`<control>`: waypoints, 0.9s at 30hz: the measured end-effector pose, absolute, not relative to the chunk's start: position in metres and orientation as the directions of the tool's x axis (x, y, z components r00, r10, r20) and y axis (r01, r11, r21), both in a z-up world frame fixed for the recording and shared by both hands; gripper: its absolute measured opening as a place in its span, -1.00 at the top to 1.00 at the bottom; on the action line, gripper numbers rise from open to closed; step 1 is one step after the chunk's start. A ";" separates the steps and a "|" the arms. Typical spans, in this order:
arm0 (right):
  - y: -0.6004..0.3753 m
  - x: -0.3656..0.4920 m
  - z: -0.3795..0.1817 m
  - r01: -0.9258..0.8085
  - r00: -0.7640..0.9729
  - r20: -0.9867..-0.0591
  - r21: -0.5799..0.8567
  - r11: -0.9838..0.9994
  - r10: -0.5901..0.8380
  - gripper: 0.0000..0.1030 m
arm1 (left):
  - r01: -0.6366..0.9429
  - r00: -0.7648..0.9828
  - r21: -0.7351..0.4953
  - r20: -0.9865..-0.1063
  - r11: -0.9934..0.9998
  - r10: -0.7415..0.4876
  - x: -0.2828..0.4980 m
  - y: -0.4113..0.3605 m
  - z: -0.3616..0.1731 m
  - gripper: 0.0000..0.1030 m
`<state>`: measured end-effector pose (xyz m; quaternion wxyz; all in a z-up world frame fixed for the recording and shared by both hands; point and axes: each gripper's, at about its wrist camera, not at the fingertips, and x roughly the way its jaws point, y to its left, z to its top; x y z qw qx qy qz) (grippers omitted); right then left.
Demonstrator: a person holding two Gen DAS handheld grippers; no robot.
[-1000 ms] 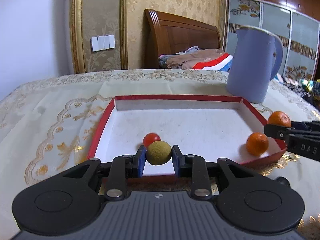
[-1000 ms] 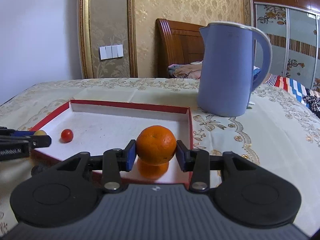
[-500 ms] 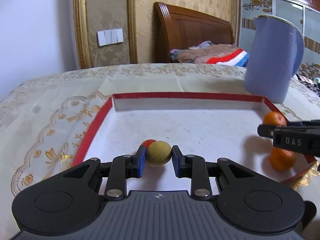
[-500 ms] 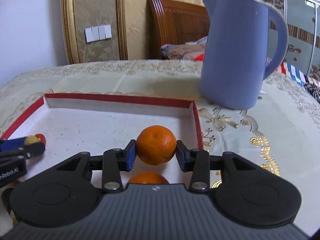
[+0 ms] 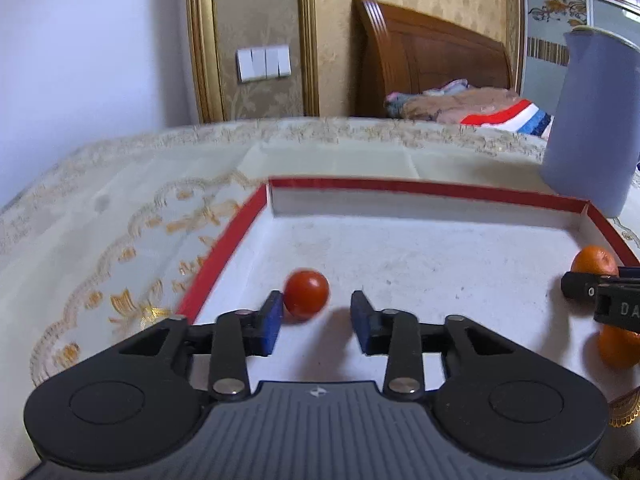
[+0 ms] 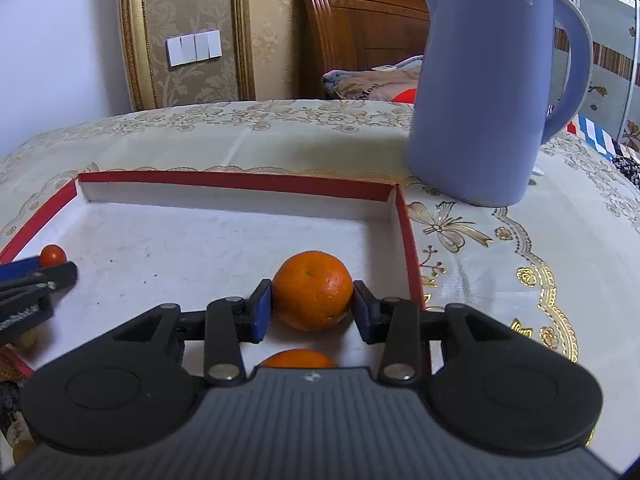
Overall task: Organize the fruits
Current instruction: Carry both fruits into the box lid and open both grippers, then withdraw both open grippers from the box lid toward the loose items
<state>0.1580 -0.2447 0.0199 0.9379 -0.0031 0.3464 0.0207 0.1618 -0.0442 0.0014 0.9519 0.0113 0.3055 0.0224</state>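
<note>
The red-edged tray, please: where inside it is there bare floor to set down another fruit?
Free: the tray's middle and far half, between far wall, tomato and held orange. Crowded: near right corner, with a second orange and right gripper; near left, tomato beside left gripper.

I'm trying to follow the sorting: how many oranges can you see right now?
2. One orange sits between the right tongs inside the red-edged tray. The other orange lies just nearer, mostly hidden behind the tool body. More could be out of sight.
</note>
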 end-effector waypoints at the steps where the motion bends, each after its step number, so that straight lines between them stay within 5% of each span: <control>1: -0.244 0.158 0.020 -0.047 0.758 -0.651 0.006 0.999 0.039 0.23 | -0.035 0.812 0.040 -0.582 0.999 0.052 0.162 -0.045 0.001 0.29; 5: -0.244 0.157 0.021 -0.058 0.758 -0.649 0.016 0.998 0.055 0.23 | -0.017 0.808 0.030 -0.589 0.999 0.031 0.162 -0.047 0.001 -0.12; 15: -0.242 0.153 0.021 -0.068 0.758 -0.648 0.028 0.997 0.070 0.20 | -0.010 0.805 0.028 -0.593 1.000 0.025 0.160 -0.049 0.001 -0.19; 19: -0.243 0.143 0.028 -0.046 0.804 -0.593 0.010 0.999 0.043 -0.45 | -0.013 0.813 0.031 -0.581 0.999 0.029 0.158 -0.048 0.001 -0.24; 27: -0.244 0.114 0.035 -0.033 0.858 -0.513 -0.032 0.999 0.012 -0.47 | -0.046 0.850 0.013 -0.524 0.999 0.047 0.140 -0.037 0.009 -0.32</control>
